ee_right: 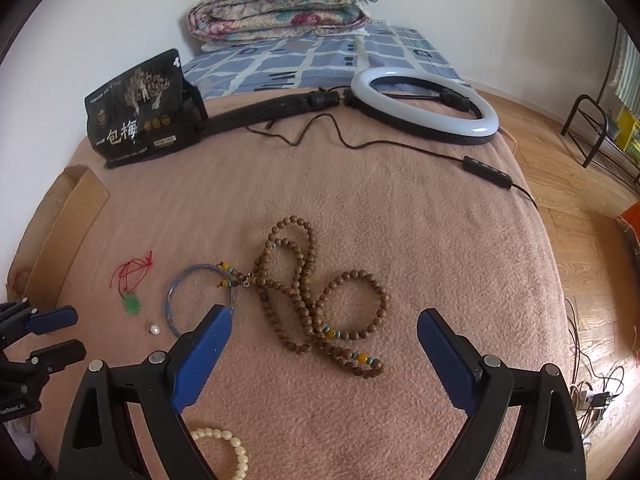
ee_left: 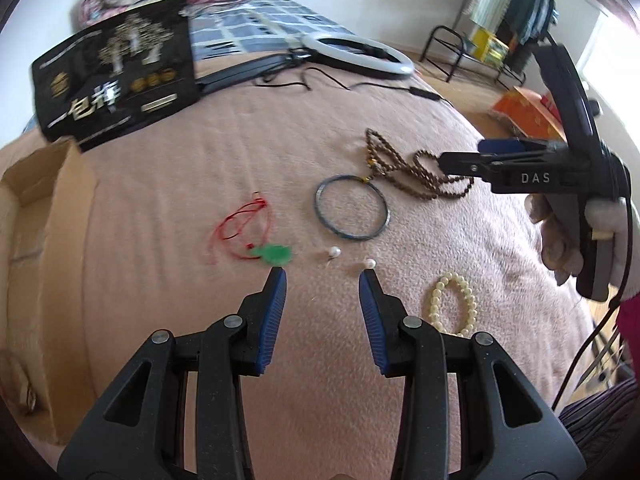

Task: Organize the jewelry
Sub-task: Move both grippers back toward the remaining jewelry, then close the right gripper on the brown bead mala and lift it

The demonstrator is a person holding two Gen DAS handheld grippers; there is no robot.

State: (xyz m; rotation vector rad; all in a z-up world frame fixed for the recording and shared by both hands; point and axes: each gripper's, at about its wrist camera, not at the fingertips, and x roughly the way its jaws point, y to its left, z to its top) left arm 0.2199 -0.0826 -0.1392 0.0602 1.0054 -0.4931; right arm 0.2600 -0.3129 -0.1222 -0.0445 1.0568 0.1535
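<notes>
Jewelry lay scattered across a pink blanket (ee_left: 320, 128) in the left wrist view. The left gripper (ee_left: 323, 276) pointed down at the spread with its jaws apart and nothing between them. Just beyond its fingertips sat two loose pearl beads (ee_left: 334, 252), one of them almost touching the right-hand tip. A green pendant on a red cord (ee_left: 276, 255) lay just off the left-hand tip. Farther out rested a blue-grey bangle (ee_left: 351, 208), touching a long strand of brown wooden beads (ee_left: 420, 172). A cream pearl bracelet (ee_left: 452, 304) sat just beside the right-hand finger. An open cardboard box (ee_left: 36, 216) stood at the left edge of the blanket. The right gripper (ee_left: 464, 156), held in a gloved hand (ee_left: 576, 240), hovered over the wooden beads.

In the right wrist view, the right gripper (ee_right: 324, 332) stood wide open and empty above the wooden beads (ee_right: 320, 300). The strand looped between its fingers without touching the pads. The bangle (ee_right: 200, 300) lay partly behind the left-hand finger. The left gripper's fingers (ee_right: 52, 320) showed at the left edge, near one pearl bead (ee_right: 155, 329).

Nothing seemed to be stowed yet, so the work looked to be at the first pick, with both grippers in approach. The next move likely called for lowering the right gripper onto a bunched part of the strand and closing firmly, since loose loops could trail or snag the bangle on the lift. The left gripper would need fine aim to pinch a bead that could roll on the nap.
</notes>
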